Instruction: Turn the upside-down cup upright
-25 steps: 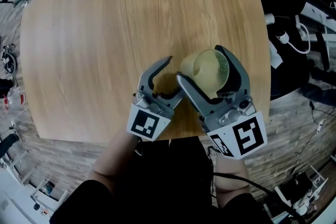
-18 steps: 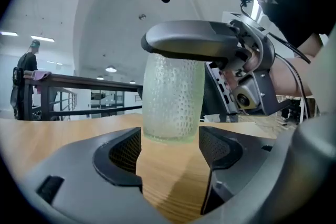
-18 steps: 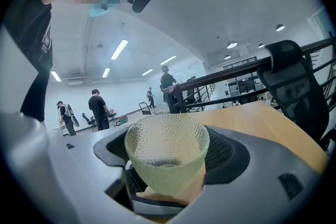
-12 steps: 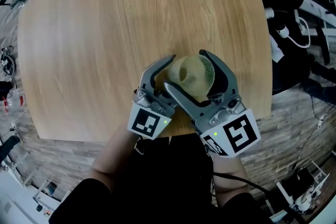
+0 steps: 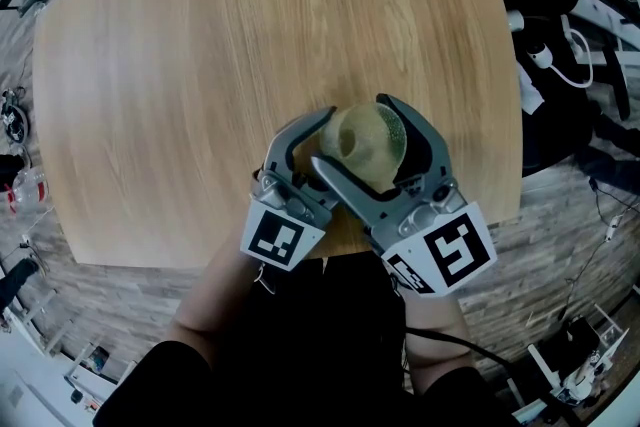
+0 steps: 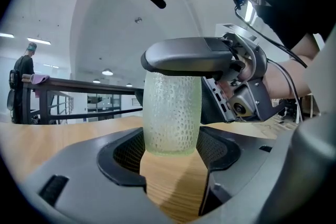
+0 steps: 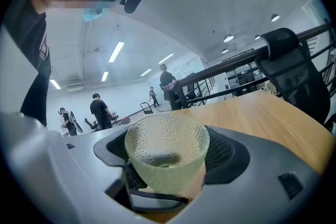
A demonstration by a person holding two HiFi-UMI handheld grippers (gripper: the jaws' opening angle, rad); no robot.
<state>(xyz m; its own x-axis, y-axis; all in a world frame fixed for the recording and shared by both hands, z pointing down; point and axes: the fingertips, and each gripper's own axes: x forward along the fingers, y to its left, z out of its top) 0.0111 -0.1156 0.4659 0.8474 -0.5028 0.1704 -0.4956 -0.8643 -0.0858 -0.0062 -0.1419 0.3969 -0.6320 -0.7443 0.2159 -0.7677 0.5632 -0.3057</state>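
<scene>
A pale green dimpled glass cup (image 5: pixel 367 141) hangs just above the wooden table (image 5: pixel 200 65), tilted, its mouth to the upper right. My right gripper (image 5: pixel 352 131) is shut on it, one finger on each side; in the right gripper view the cup (image 7: pixel 167 155) shows its open mouth between those jaws. My left gripper (image 5: pixel 338 147) comes in from the left, partly under the right one. Its jaws have just been closing, with the cup (image 6: pixel 172 113) between them and both pads against its sides. A right gripper finger (image 6: pixel 189 55) lies across the cup's top.
The table's near edge (image 5: pixel 300 265) runs just below both grippers. Cables and plugs (image 5: pixel 560 65) lie on the floor at the right. A black chair (image 7: pixel 291 60) stands beyond the table, and people (image 7: pixel 100 110) stand far off in the room.
The right gripper has carried the cup left and down to the left gripper. The cup, clear of the left jaws a second ago, now sits between them.
</scene>
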